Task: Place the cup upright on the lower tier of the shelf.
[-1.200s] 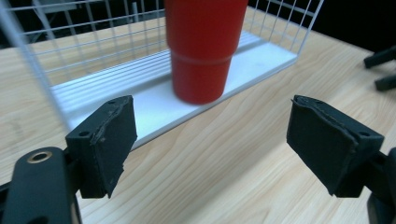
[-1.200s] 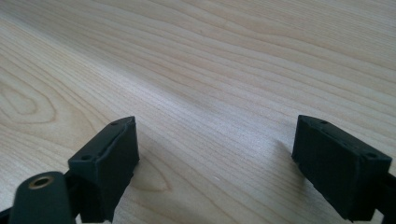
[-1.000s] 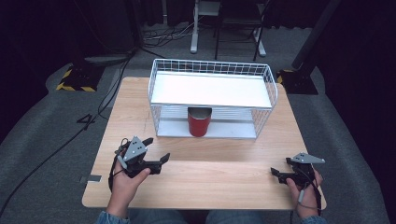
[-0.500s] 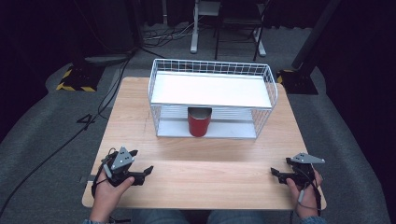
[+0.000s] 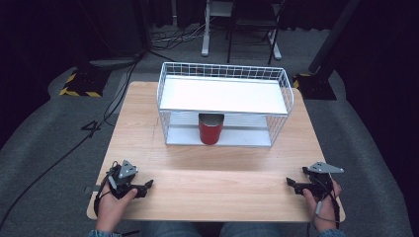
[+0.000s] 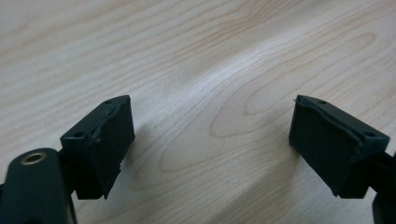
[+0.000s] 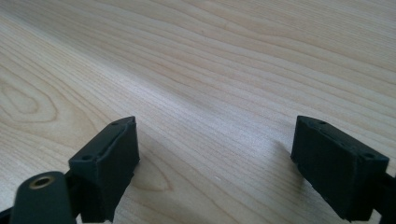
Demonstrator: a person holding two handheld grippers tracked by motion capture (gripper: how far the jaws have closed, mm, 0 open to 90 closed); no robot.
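1. From above, the left tongs (image 5: 143, 186) and right tongs (image 5: 291, 183) are seen resting at the bench's (image 5: 207, 173) near corners, well apart from the red cup (image 5: 211, 129) under the wire rack (image 5: 225, 84).
2. Along the left tongs (image 6: 210, 144), spread jaws are shown over bare wood.
3. Along the right tongs (image 7: 215, 158), spread, empty jaws are likewise shown.

One red cup (image 5: 211, 129), one white wire rack (image 5: 225, 94), one wooden table (image 5: 212, 173), two hand-held grippers.

Cables (image 5: 64, 148), chair legs (image 5: 237, 29) on floor
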